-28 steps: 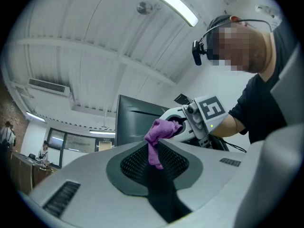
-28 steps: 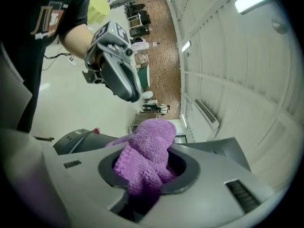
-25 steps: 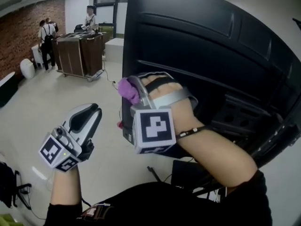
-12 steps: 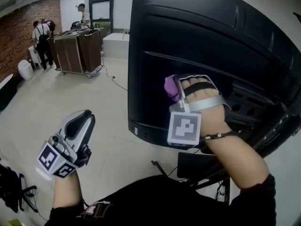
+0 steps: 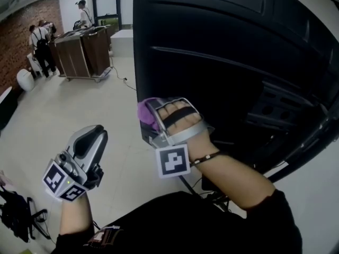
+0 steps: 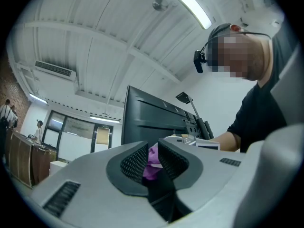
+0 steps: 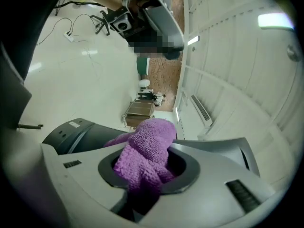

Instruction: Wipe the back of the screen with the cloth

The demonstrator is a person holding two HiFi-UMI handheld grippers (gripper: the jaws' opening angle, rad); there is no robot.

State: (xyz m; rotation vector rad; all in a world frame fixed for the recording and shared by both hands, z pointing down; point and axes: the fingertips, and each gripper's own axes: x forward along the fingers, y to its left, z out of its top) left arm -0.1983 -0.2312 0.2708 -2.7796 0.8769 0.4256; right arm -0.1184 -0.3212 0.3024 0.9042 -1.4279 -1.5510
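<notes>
The black back of the screen (image 5: 238, 62) fills the upper right of the head view. My right gripper (image 5: 151, 115) is shut on a purple cloth (image 5: 144, 110) and holds it at the screen's lower left edge. In the right gripper view the cloth (image 7: 147, 146) bulges out between the jaws of the right gripper (image 7: 147, 163), with the screen's corner (image 7: 71, 132) just beyond. My left gripper (image 5: 91, 136) hangs over the floor, left of the screen and apart from it. Its jaws stand together on nothing in the left gripper view (image 6: 153, 156).
Several people stand by a wooden cart (image 5: 79, 44) far back left, near a brick wall. Cables and the screen's stand base (image 5: 212, 181) lie on the pale floor below the screen. A black bag (image 5: 16, 216) sits at the bottom left.
My right gripper with the cloth swept right across the screen's back, then returned left and down to its lower left edge. The left gripper barely moved.
</notes>
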